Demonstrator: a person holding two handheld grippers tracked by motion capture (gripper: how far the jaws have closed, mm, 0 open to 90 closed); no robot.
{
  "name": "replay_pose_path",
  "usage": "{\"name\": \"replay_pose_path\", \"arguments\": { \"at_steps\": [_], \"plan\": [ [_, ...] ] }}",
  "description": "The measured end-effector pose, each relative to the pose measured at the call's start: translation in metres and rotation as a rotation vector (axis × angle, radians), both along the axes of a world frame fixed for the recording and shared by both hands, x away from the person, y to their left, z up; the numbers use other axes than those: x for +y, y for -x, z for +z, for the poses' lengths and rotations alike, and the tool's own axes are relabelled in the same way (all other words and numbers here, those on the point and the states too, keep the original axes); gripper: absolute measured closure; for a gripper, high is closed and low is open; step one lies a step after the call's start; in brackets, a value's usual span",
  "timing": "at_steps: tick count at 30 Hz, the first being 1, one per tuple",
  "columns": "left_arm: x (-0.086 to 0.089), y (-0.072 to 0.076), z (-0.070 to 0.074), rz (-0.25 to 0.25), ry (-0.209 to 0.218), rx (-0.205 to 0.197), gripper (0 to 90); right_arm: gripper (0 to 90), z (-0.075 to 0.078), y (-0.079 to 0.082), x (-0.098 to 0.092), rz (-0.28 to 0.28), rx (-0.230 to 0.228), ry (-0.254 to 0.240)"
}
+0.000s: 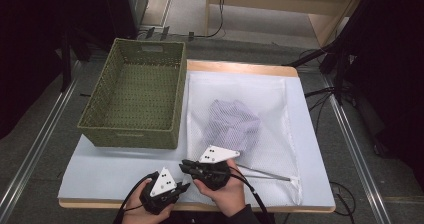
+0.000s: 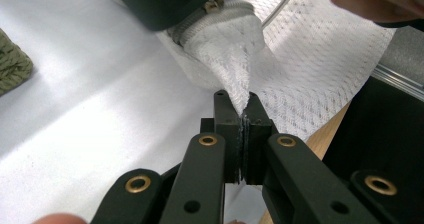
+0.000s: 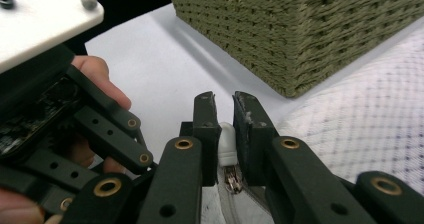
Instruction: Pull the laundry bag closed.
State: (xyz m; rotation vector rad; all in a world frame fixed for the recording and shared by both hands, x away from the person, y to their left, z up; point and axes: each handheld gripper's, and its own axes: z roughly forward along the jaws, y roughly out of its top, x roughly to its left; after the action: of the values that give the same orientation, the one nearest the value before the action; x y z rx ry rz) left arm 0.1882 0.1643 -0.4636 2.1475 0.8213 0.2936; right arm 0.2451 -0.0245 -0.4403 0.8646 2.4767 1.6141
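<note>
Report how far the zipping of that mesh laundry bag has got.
Done: a lilac garment lies inside the mesh bag. In hand: the left hand-held gripper pinches the bag's corner, and the right hand-held gripper has the white zipper pull between its jaws at that end. Left: the zipper run, and probably the empty green basket.
</note>
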Motion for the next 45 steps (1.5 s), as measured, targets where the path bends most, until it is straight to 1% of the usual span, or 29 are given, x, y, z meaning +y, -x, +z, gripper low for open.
{"name": "replay_pose_path", "arguments": {
  "at_steps": [2, 4, 7, 10, 15, 18, 21, 24, 25, 26, 28, 30, 31, 32, 33, 35, 36, 38, 40, 45],
  "plan": [
    [0.000, 0.000, -0.001, -0.001, -0.003, 0.001, 89.1, 81.2, 0.000, 0.002, -0.005, -0.004, 0.000, -0.019],
    [0.001, 0.000, -0.001, 0.005, 0.003, 0.003, 89.1, 81.3, 0.000, 0.003, -0.008, -0.007, 0.000, -0.028],
    [0.002, -0.001, -0.001, 0.011, 0.004, 0.005, 89.1, 81.4, -0.003, 0.004, -0.013, -0.003, 0.002, -0.023],
    [0.002, -0.001, 0.000, 0.016, 0.010, 0.004, 89.1, 81.4, -0.006, 0.006, -0.019, -0.006, 0.016, -0.023],
    [0.003, 0.000, 0.000, 0.014, 0.007, -0.004, 89.1, 79.7, -0.013, 0.006, -0.027, -0.018, 0.070, -0.036],
    [0.003, 0.000, 0.000, 0.015, 0.007, -0.006, 89.1, 77.7, -0.019, 0.005, -0.030, -0.022, 0.123, -0.042],
    [0.002, 0.000, 0.000, 0.014, 0.003, -0.011, 89.0, 77.4, -0.022, 0.004, -0.032, -0.016, 0.152, -0.047],
    [0.002, 0.001, 0.000, 0.012, -0.002, -0.015, 89.0, 77.2, -0.023, 0.004, -0.032, -0.019, 0.177, -0.064],
    [0.002, 0.001, 0.001, 0.014, -0.008, -0.017, 89.1, 75.5, -0.023, 0.003, -0.032, -0.020, 0.189, -0.068],
    [0.002, 0.001, 0.000, 0.013, -0.008, -0.018, 89.1, 73.9, -0.023, 0.003, -0.032, -0.020, 0.205, -0.082],
    [0.002, 0.001, 0.000, 0.013, -0.008, -0.024, 89.0, 70.3, -0.024, 0.002, -0.032, -0.025, 0.223, -0.095],
    [0.001, 0.002, 0.000, 0.011, -0.013, -0.029, 89.0, 69.6, -0.024, 0.002, -0.032, -0.038, 0.235, -0.110],
    [0.001, 0.002, 0.000, 0.009, -0.015, -0.031, 89.0, 67.5, -0.024, 0.002, -0.032, -0.061, 0.235, -0.106],
    [0.001, 0.002, 0.000, 0.009, -0.016, -0.031, 89.0, 68.3, -0.023, 0.002, -0.033, -0.080, 0.228, -0.110],
    [0.001, 0.002, 0.000, 0.009, -0.016, -0.033, 89.0, 69.1, -0.023, 0.002, -0.033, -0.083, 0.229, -0.121],
    [0.001, 0.002, 0.000, 0.009, -0.020, -0.034, 89.0, 71.2, -0.022, 0.002, -0.033, -0.075, 0.279, -0.155],
    [0.001, 0.002, 0.000, 0.008, -0.022, -0.034, 89.0, 71.6, -0.022, 0.002, -0.033, -0.073, 0.287, -0.150],
    [0.001, 0.002, 0.000, 0.007, -0.025, -0.035, 89.0, 70.2, -0.021, 0.003, -0.034, -0.103, 0.272, -0.137],
    [0.000, 0.002, 0.000, 0.008, -0.025, -0.035, 89.0, 72.4, -0.021, 0.003, -0.034, -0.128, 0.267, -0.136],
    [0.000, 0.002, 0.000, 0.008, -0.027, -0.038, 89.0, 74.1, -0.020, 0.003, -0.035, -0.140, 0.294, -0.140]
  ]
}}
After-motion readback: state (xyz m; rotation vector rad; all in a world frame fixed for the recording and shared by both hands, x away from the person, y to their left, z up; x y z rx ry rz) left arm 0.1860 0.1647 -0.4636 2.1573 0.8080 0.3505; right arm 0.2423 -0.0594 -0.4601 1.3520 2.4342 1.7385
